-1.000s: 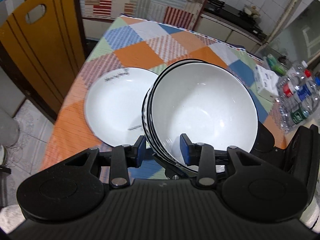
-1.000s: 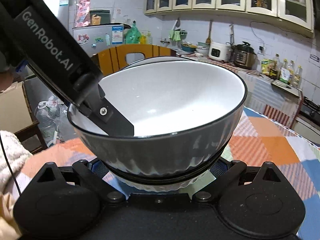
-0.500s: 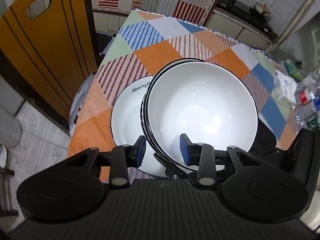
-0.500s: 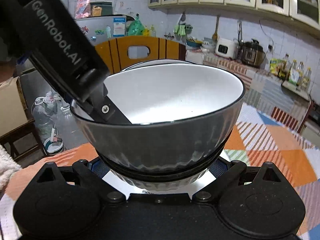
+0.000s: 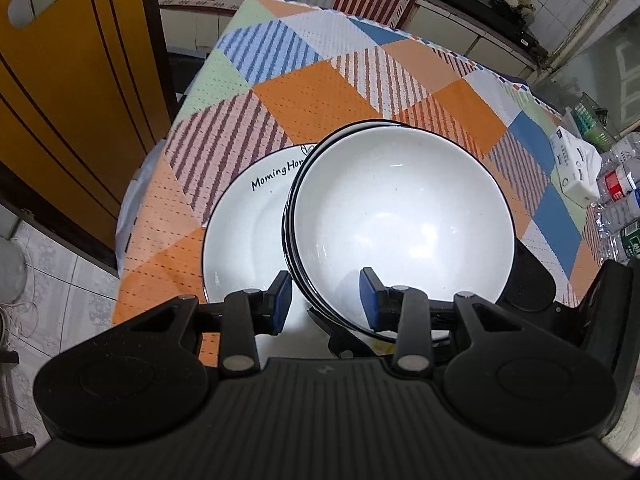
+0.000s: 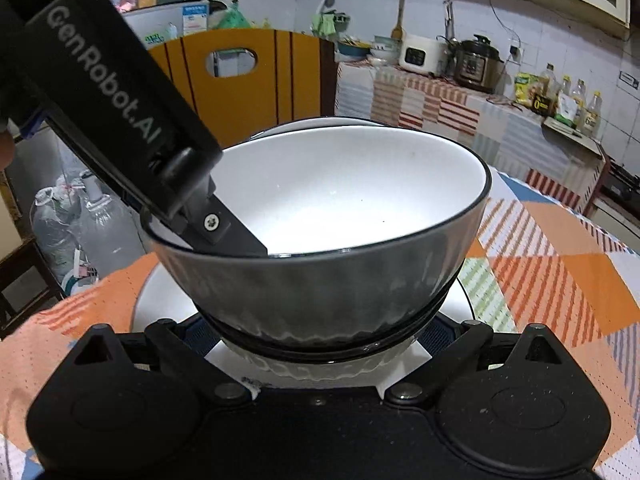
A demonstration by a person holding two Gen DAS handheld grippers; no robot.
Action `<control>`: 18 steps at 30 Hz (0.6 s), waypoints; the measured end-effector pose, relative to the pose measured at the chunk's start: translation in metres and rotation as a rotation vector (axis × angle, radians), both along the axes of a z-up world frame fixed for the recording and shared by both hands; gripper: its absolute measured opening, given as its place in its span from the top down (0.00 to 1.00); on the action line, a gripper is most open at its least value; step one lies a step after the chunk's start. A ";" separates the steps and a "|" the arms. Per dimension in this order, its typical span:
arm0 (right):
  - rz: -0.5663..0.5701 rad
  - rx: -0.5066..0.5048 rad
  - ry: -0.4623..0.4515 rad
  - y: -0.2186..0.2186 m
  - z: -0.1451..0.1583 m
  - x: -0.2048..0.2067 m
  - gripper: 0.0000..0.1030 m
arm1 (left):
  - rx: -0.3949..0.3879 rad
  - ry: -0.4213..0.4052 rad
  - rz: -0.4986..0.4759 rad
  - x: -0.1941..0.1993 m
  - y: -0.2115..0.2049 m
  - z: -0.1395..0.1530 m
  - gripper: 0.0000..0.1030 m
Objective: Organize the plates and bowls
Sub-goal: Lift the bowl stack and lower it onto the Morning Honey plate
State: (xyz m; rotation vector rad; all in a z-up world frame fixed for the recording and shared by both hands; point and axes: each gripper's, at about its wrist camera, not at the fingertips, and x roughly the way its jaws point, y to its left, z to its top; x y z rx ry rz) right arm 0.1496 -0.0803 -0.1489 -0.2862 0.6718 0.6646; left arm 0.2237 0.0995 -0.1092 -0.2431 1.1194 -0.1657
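I am holding a stack of bowls point(image 5: 400, 232) between my two tongs, and the top bowl, white inside with a dark rim, is carrying nothing. In the right wrist view the stack point(image 6: 320, 272) is filling the middle of the frame, grey and ribbed on the outside, with a second bowl's rim peeking out beneath the first.

Under the stack a white plate point(image 5: 248, 236) is lying on the tabletop point(image 5: 320, 96), lettered along its upper edge and bare apart from that; the stack is covering its right part. I cannot tell whether the bottom bowl is touching the plate.

My left tongs point(image 5: 324, 300) are gripping the stack's near rim at the lower centre of the left view: one blue pad is sitting outside the wall, the other inside the top bowl. In the right view the same tongs point(image 6: 224, 232) are coming in from the upper left, one finger reaching down into the bowl.

My right tongs point(image 6: 320, 344) are cradling the stack low down, a finger on either side of its base at the bottom of the frame, but the pads are hidden behind the bowls, so I cannot tell how firmly they are closing.

A white box point(image 5: 572, 168) is lying at the tabletop's right edge.
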 end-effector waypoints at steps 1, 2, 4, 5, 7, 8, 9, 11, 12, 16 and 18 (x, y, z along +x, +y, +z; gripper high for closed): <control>-0.003 -0.005 0.006 0.000 -0.001 0.000 0.03 | -0.002 0.001 0.002 0.001 0.000 -0.001 0.66; -0.006 -0.007 0.012 0.000 -0.002 0.000 0.03 | -0.003 -0.002 0.000 0.001 -0.001 -0.001 0.66; -0.013 -0.002 0.013 -0.001 -0.003 -0.001 0.03 | -0.008 -0.003 0.001 0.002 0.000 -0.001 0.66; -0.015 -0.003 0.018 -0.002 -0.002 -0.001 0.03 | -0.013 -0.001 0.005 0.002 0.001 -0.001 0.66; -0.014 -0.008 0.025 -0.001 -0.001 0.001 0.03 | -0.021 -0.002 0.010 0.003 0.003 -0.002 0.66; -0.013 -0.009 0.025 -0.001 -0.001 0.000 0.03 | -0.023 -0.006 0.014 0.001 0.003 -0.002 0.66; -0.012 -0.009 0.023 -0.001 -0.001 0.000 0.03 | -0.025 -0.013 0.020 0.000 0.003 -0.002 0.66; -0.011 0.000 0.016 -0.002 -0.001 -0.001 0.03 | -0.026 -0.030 0.027 -0.004 0.003 -0.002 0.65; -0.014 0.005 0.016 -0.002 -0.002 -0.001 0.03 | -0.028 -0.036 0.031 -0.005 0.002 -0.003 0.65; -0.024 0.028 0.022 -0.005 -0.002 0.005 0.03 | -0.049 -0.051 0.057 -0.006 0.002 -0.003 0.63; -0.030 0.036 0.029 -0.006 -0.004 0.007 0.03 | -0.071 -0.066 0.073 -0.006 0.002 -0.004 0.62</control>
